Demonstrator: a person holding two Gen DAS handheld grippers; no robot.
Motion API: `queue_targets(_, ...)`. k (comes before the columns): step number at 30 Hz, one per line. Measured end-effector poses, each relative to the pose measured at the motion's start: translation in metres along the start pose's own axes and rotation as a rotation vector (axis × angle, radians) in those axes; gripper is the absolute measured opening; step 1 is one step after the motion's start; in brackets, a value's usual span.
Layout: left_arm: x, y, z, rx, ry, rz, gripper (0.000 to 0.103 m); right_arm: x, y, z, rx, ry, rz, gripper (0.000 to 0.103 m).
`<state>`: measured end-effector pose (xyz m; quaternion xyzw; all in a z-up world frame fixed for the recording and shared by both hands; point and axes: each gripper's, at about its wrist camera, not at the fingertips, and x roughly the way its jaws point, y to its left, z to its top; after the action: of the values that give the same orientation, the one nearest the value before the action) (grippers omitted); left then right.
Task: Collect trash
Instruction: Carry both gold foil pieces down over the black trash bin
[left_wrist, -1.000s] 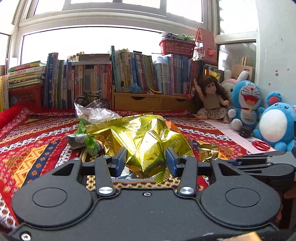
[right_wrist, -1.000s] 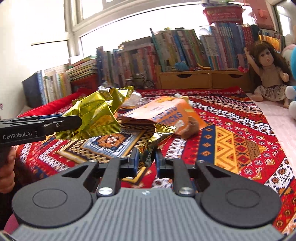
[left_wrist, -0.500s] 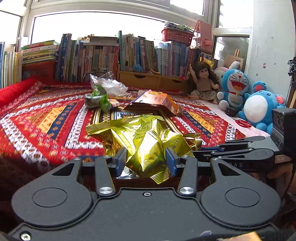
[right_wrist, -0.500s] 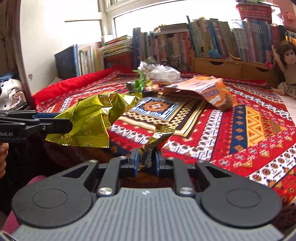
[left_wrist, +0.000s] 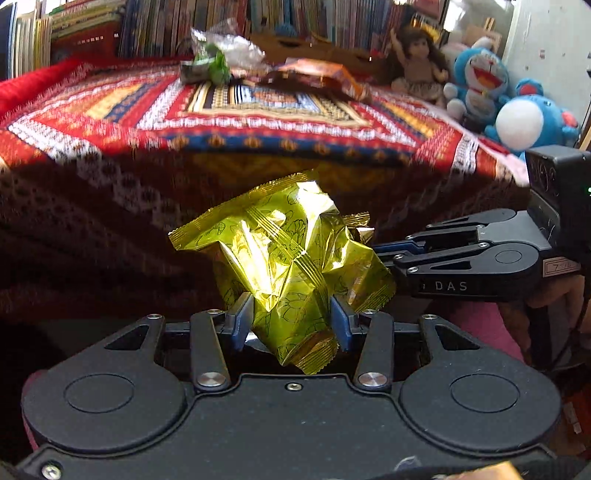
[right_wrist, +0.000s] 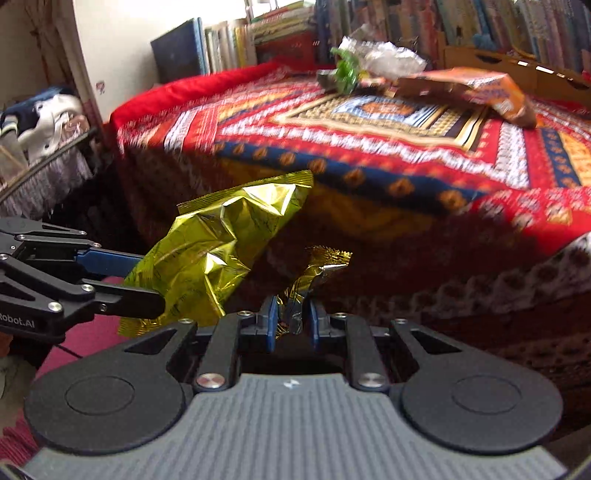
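My left gripper (left_wrist: 291, 321) is shut on a large crumpled gold foil bag (left_wrist: 284, 258), held in the air below the edge of the patterned cloth (left_wrist: 258, 122). That same gold foil bag (right_wrist: 218, 254) shows at the left of the right wrist view. My right gripper (right_wrist: 291, 317) is shut on a small gold wrapper scrap (right_wrist: 317, 269), close beside the bag. On the cloth lie an orange snack bag (right_wrist: 476, 88), a green wrapper (right_wrist: 343, 74) and a clear plastic bag (right_wrist: 384, 59).
Rows of books (left_wrist: 221, 22) and a wooden drawer box (left_wrist: 306, 44) stand behind the cloth. A doll (left_wrist: 417, 62) and blue plush toys (left_wrist: 480, 85) sit at the right. The cloth's draped side (right_wrist: 424, 258) hangs straight ahead. Clothes (right_wrist: 40, 118) lie at far left.
Both grippers have drawn back off the cloth and dropped below its edge, each still holding its gold wrapper. The view is now blurred by motion.
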<state>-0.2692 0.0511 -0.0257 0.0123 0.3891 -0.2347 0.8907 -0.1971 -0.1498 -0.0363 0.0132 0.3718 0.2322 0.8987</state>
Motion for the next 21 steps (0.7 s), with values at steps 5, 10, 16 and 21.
queue_targets(5, 0.027, 0.001, -0.019, 0.023, 0.116, 0.015, 0.041, 0.020, 0.006, -0.018, -0.010, 0.079, 0.018, 0.022)
queue_targets(10, 0.076, 0.006, -0.039, 0.006, 0.264, 0.052, 0.041, 0.046, 0.003, -0.044, 0.006, 0.153, 0.015, 0.022)
queue_targets(16, 0.114, 0.013, -0.051, -0.041, 0.369, 0.073, 0.041, 0.069, 0.001, -0.068, 0.021, 0.247, -0.006, 0.022)
queue_targets(21, 0.135, 0.013, -0.059, -0.035, 0.409, 0.091, 0.041, 0.078, -0.005, -0.079, 0.048, 0.281, -0.006, 0.022)
